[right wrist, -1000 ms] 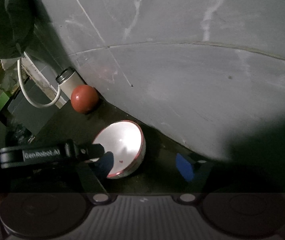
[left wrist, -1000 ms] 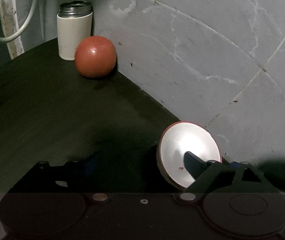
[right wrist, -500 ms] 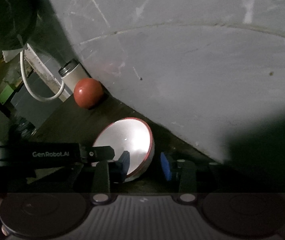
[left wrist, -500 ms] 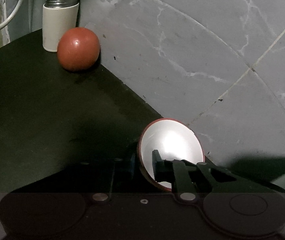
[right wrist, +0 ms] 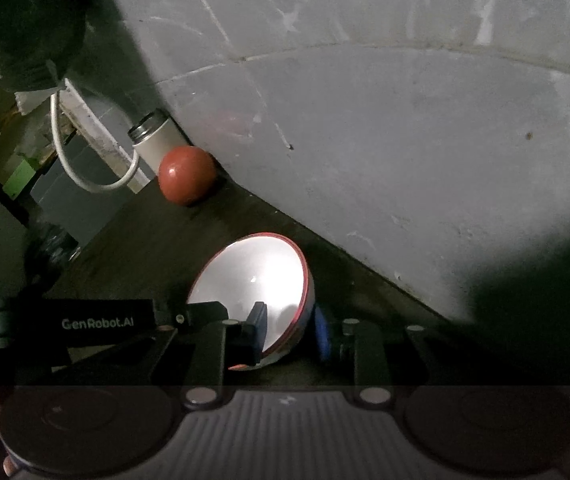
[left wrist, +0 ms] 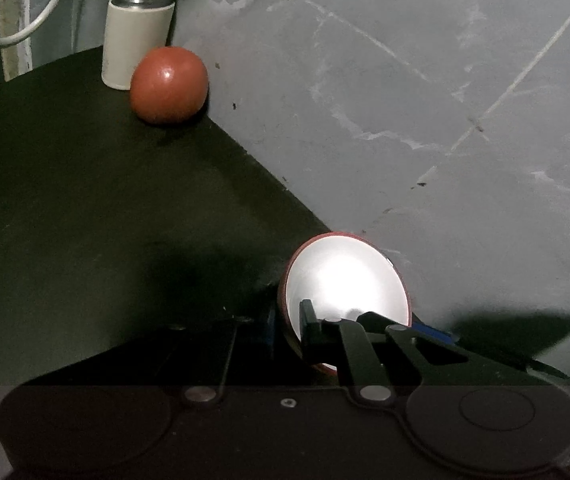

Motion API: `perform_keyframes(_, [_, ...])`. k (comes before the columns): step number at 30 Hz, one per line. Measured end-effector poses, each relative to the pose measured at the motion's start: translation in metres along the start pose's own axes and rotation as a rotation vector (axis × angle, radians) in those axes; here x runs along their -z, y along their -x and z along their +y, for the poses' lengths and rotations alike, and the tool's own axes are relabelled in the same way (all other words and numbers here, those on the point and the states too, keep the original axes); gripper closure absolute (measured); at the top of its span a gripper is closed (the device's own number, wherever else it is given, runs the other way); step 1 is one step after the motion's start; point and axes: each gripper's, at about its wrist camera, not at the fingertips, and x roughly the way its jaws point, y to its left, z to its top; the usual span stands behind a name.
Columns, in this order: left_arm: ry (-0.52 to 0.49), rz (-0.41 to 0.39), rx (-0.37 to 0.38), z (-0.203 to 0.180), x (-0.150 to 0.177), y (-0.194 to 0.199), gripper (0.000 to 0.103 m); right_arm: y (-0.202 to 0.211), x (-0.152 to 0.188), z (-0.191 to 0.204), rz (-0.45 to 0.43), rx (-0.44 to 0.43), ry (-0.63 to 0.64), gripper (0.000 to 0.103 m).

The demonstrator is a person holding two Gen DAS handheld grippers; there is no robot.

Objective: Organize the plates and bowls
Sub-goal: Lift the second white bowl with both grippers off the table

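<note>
- The red-rimmed bowl with a glossy white inside (right wrist: 257, 284) lies tipped on its side on the dark bench (left wrist: 85, 208), close to the grey marbled wall (left wrist: 405, 100), its mouth turned toward both cameras.
- The right claw (right wrist: 291, 330) straddles the bowl's lower rim: its inner blue pad (right wrist: 259, 326) sits inside the bowl and the other outside the wall. The jaws are narrowed round the rim, but I cannot tell whether the pads are pressing or merely beside it.
- The left claw (left wrist: 289, 328) is at the same bowl from the other side, one black finger (left wrist: 311, 320) reaching into the white interior. Its other finger is lost in shadow, so whether it grips I cannot tell.
- Ahead of both claws and well apart, a second red bowl lying dome-up (left wrist: 169, 84) rests against the wall, touching or just beside a white cylindrical flask with a steel neck (left wrist: 137, 40).
- Judged by its sheen, the bowl is stiff, light and slippery, possibly breakable if ceramic.
- The thin rim is the sensible hold, pads pinching wall inside and out; a shallow bite could let it pivot or slide.
- Only one claw needs the hold; a double pull could twist the bowl free.
</note>
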Motion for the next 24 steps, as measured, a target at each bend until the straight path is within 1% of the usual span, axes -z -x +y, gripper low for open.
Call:
perform_keyframes(8, [-0.002,-0.038,0.011,-0.009,0.013,0.026,0.092,0.028,0.006,0.003,-0.022,-0.029,0.028,0.075])
perform_keyframes(12, [0.004,-0.053,0.015,-0.013,0.022,0.041,0.092,0.044,0.009,0.004,-0.029,-0.057,0.037,0.075])
perform_keyframes(24, [0.031,-0.123,0.006,-0.036,0.064,0.098,0.092,0.098,0.026,0.010,-0.025,-0.126,0.106,0.075])
